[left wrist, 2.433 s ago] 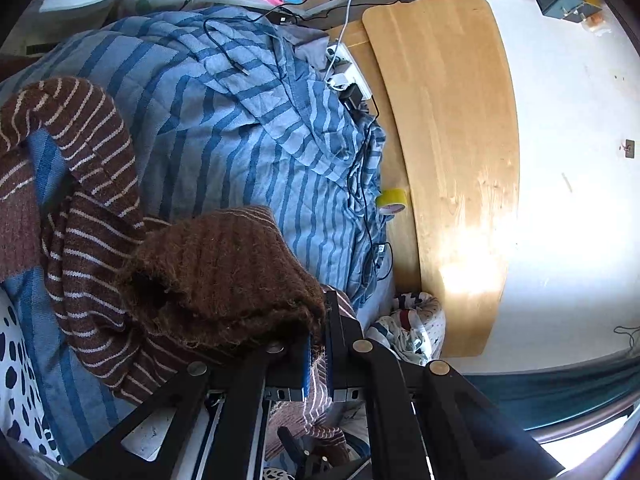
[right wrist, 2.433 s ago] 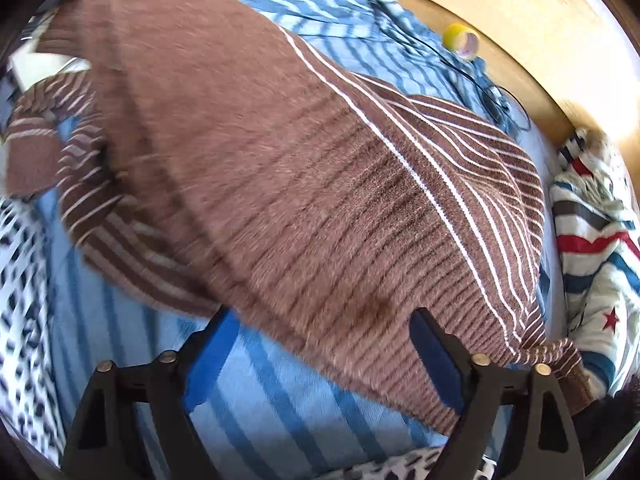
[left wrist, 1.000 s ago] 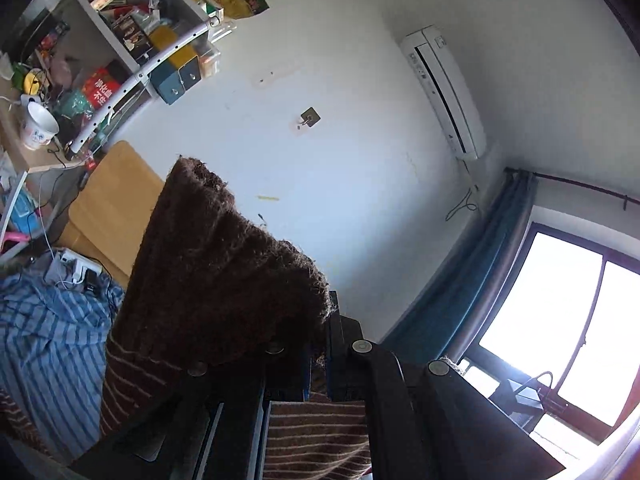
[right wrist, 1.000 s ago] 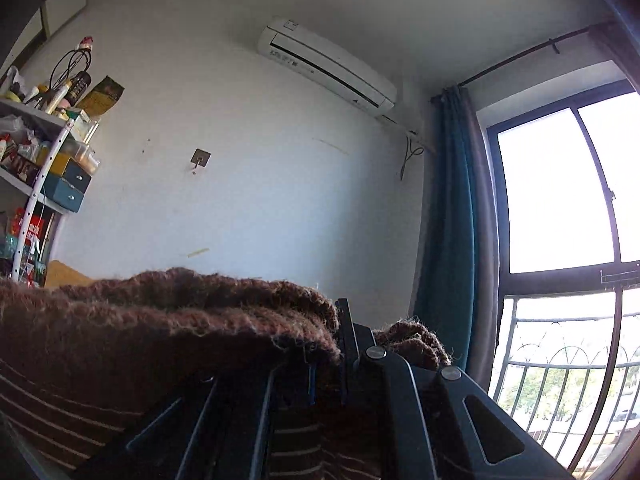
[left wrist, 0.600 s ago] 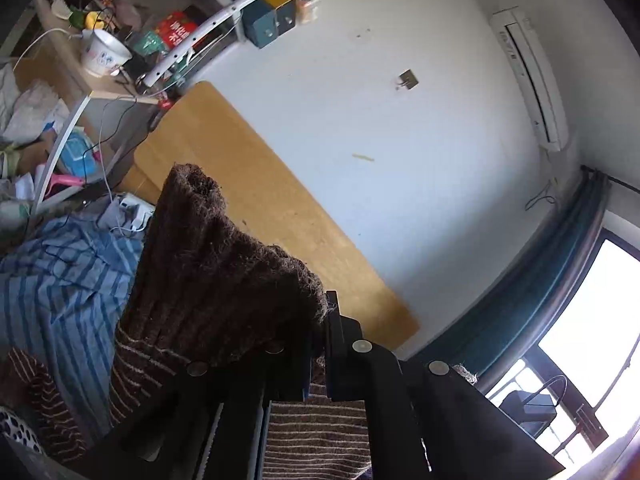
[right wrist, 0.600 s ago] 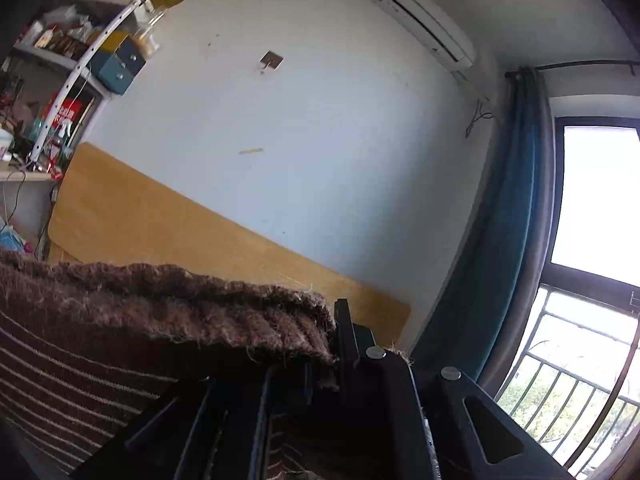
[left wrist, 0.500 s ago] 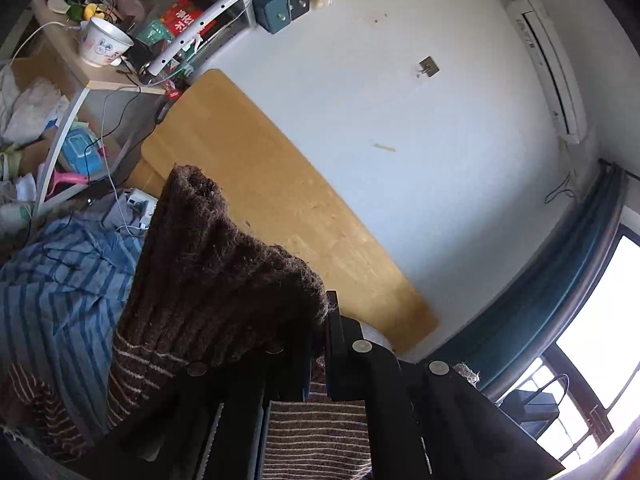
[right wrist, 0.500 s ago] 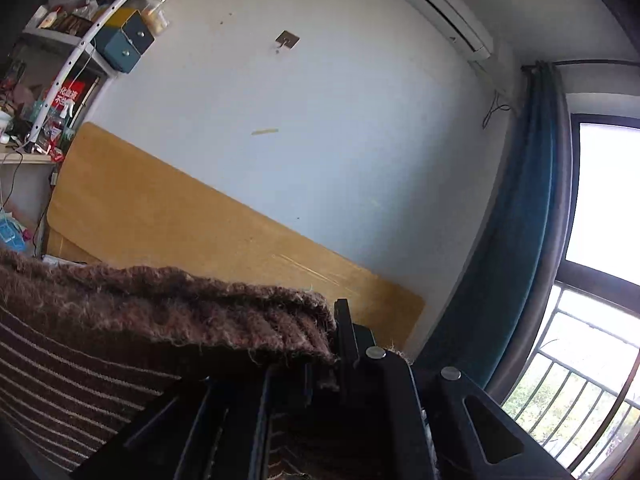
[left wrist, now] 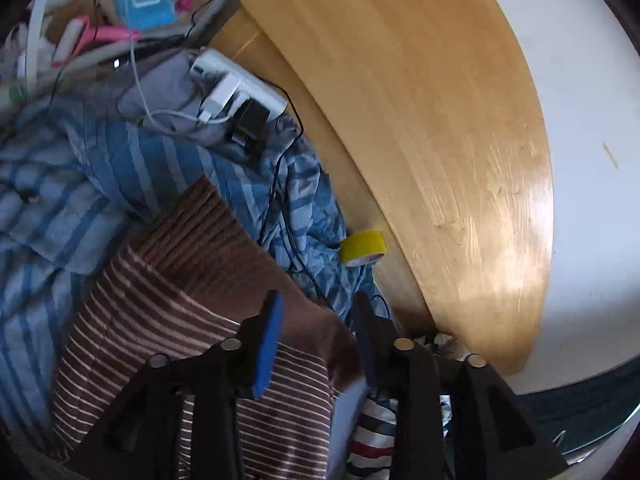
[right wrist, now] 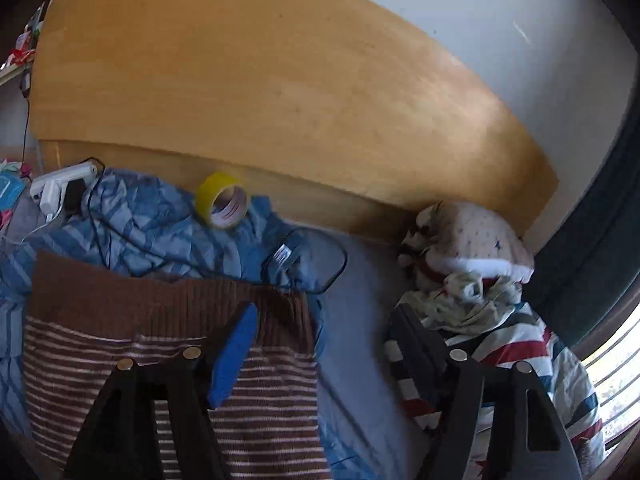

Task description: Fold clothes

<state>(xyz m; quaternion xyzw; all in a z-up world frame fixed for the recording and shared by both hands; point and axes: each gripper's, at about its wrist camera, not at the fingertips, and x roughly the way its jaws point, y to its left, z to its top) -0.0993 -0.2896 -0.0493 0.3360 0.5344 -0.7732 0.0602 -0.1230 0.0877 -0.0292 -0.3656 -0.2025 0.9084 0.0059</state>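
The brown striped sweater [right wrist: 168, 344] lies flat on the striped blue bedsheet [left wrist: 120, 168], hem at 12 o'clock. Both the left tongs [left wrist: 316, 332] and right tongs [right wrist: 320, 340] are opening and hold nothing. Next, I think, grab a side to fold.

We note a wooden headboard [right wrist: 280, 100] against a white wall [right wrist: 520, 8], sunlit at one end; dark curtain [right wrist: 600, 184] and window [right wrist: 616, 364] at right.

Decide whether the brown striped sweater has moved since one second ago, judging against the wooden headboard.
Yes. The brown striped sweater was held up high; it now lies on the blue striped bedding below the wooden headboard.
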